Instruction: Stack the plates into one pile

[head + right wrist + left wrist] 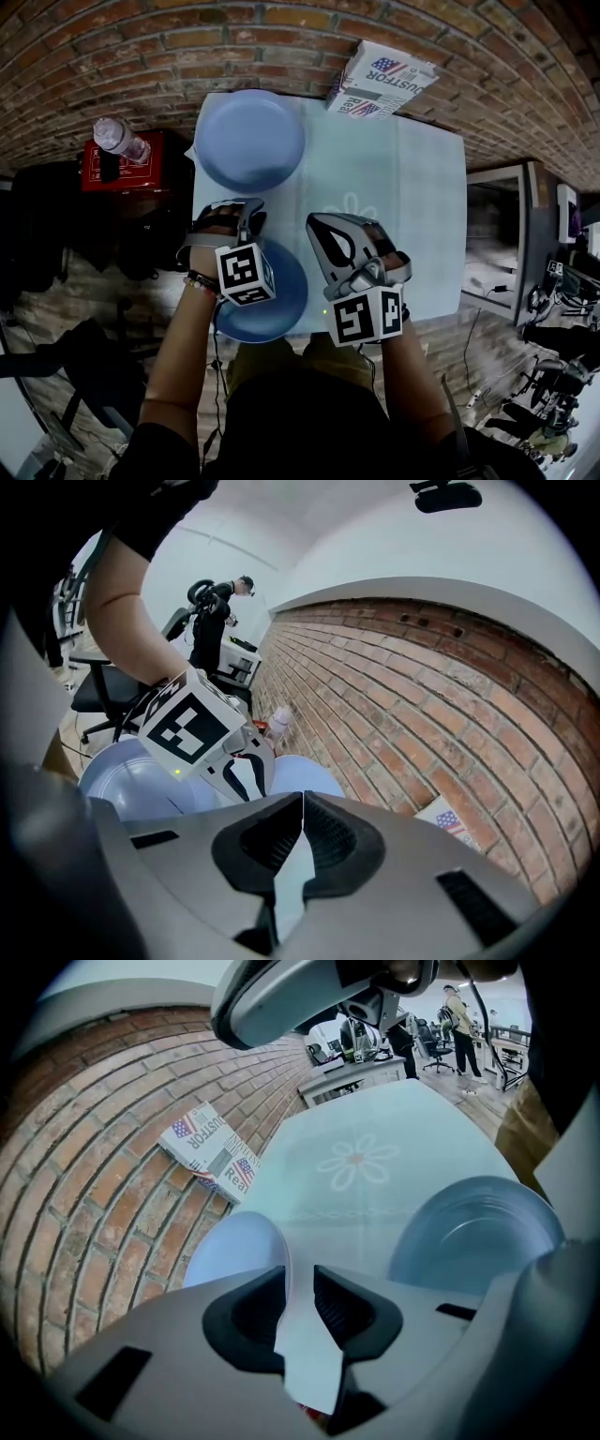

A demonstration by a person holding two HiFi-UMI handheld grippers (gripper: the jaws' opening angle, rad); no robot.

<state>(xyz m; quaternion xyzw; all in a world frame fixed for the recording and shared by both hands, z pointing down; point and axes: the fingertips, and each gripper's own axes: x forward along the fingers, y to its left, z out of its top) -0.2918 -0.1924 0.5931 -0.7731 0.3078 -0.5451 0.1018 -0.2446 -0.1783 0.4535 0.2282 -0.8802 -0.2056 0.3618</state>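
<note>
Two blue plates lie on the desk, well apart. The far plate sits in the far left corner. The near plate sits at the near edge, toward the left. The left tool hangs over the near plate with its jaws apart, gripping nothing. The right tool is just beside that plate, its jaws pressed together and empty. A printed box lies at the far edge, by the brick wall.

Left gripper fingers apart; right gripper fingers closed, both angled downward.
</note>
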